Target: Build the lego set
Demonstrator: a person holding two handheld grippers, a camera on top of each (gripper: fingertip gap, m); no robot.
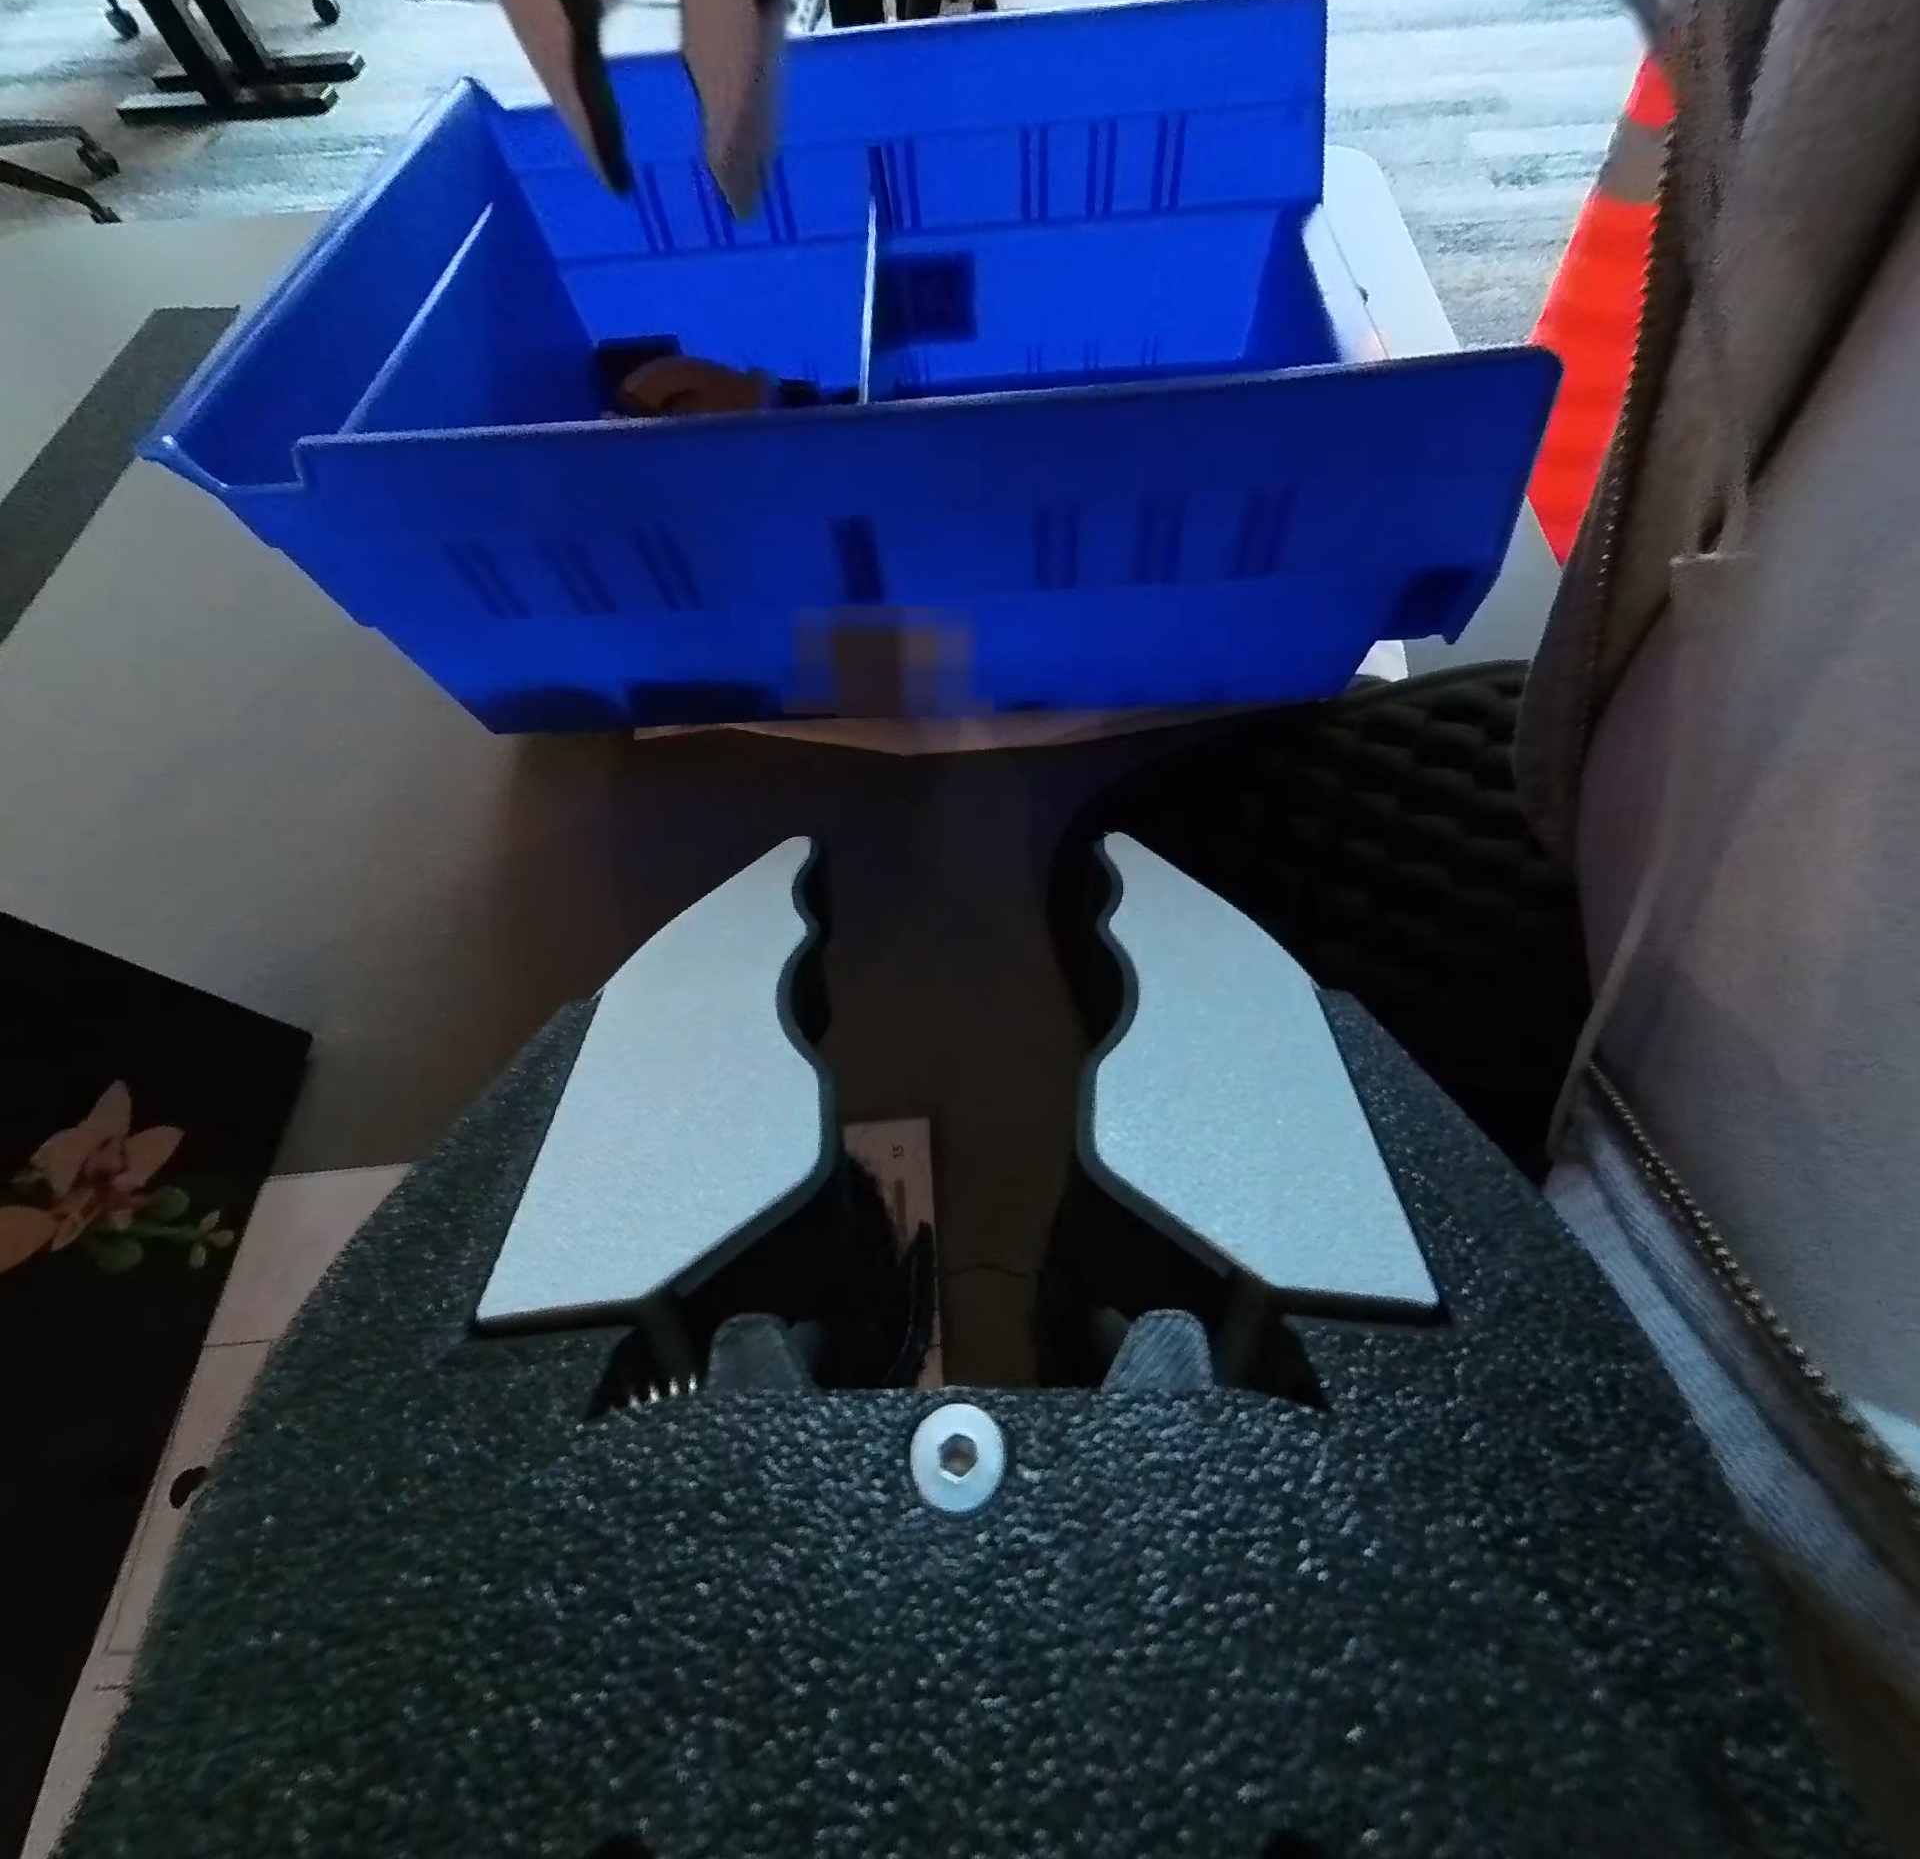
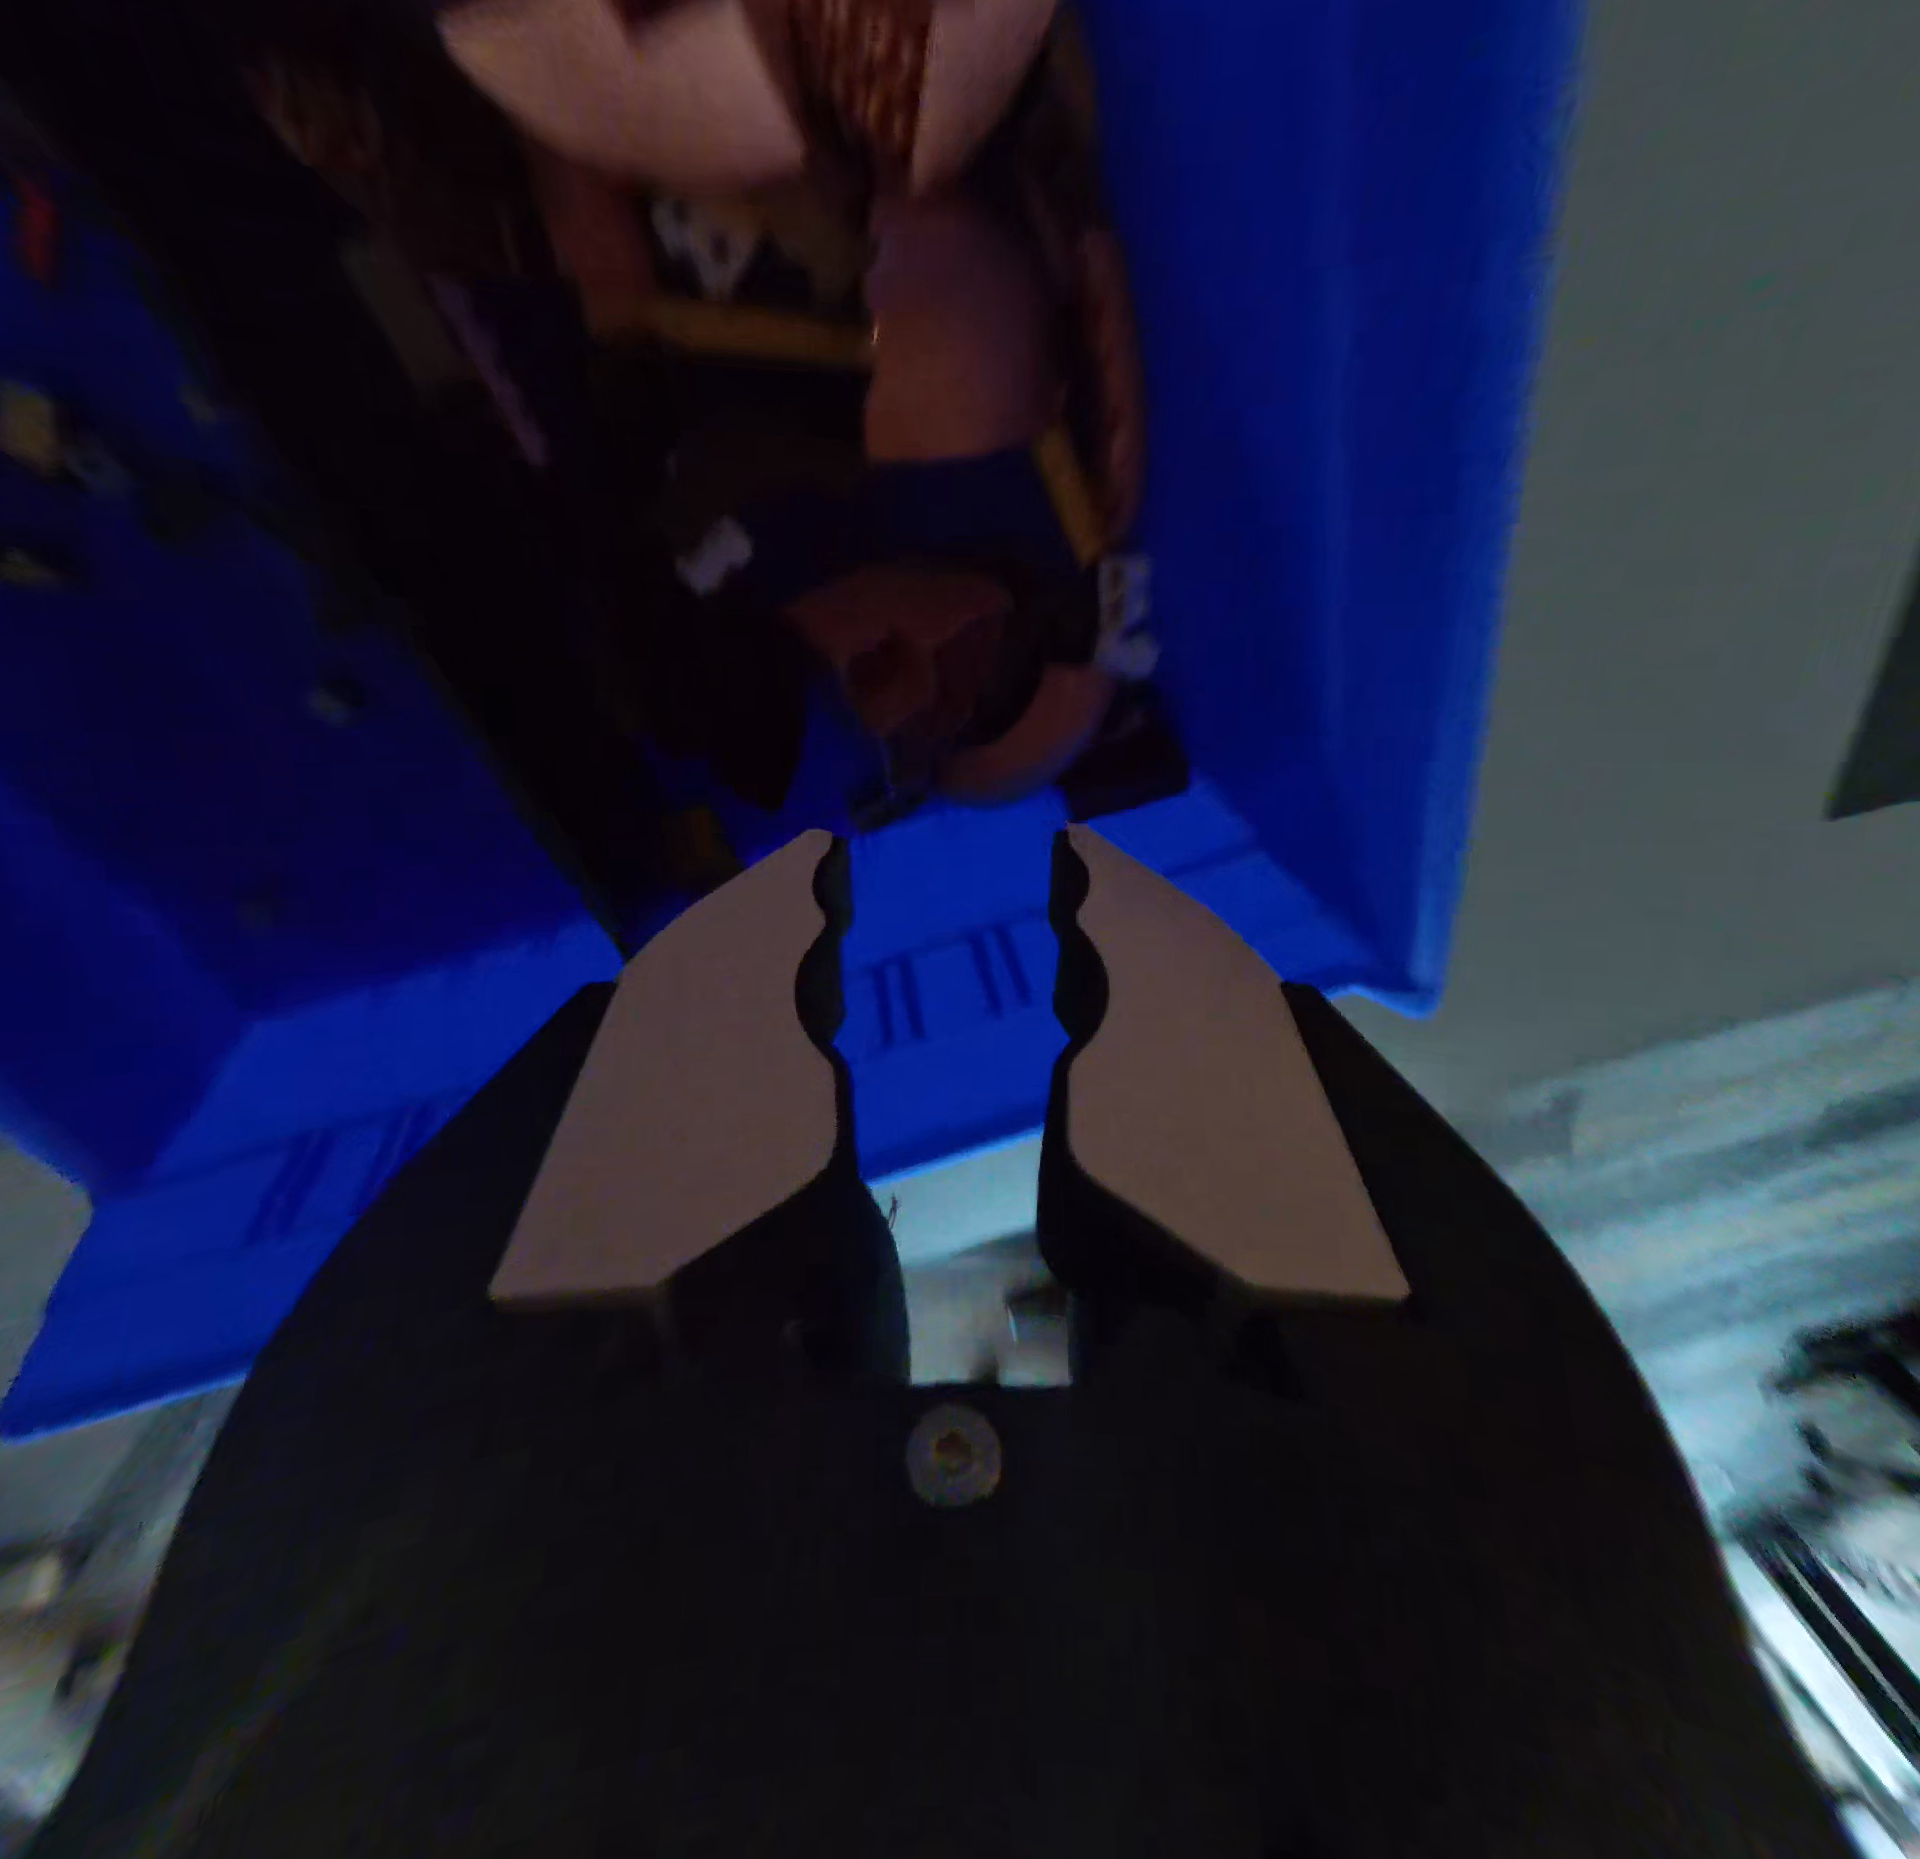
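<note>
A blue plastic bin (image 1: pixel 935 521) stands on a white table (image 1: pixel 208 770); a divider (image 1: pixel 868 303) splits it in two. The left compartment holds dark and brownish packets (image 1: pixel 686 386). My left gripper (image 1: pixel 956 853) is open and empty, low in front of the bin's near wall. My right gripper (image 1: pixel 681 194) hangs over the left compartment from the far side, fingers pointing down. In the right wrist view the right gripper (image 2: pixel 945 838) is open and only the bin's wall (image 2: pixel 1299 355) shows between its fingers. The blurred packets (image 2: pixel 935 656) lie just beyond its tips.
A black mesh chair (image 1: pixel 1403 822) sits under the table's right end. A grey zipped jacket (image 1: pixel 1766 666) fills the right side, with an orange object (image 1: pixel 1600 303) behind it. A black mat with a flower picture (image 1: pixel 104 1134) lies at the left. Office chairs (image 1: pixel 229 33) stand behind. There is about 25 cm between the tips of the two grippers.
</note>
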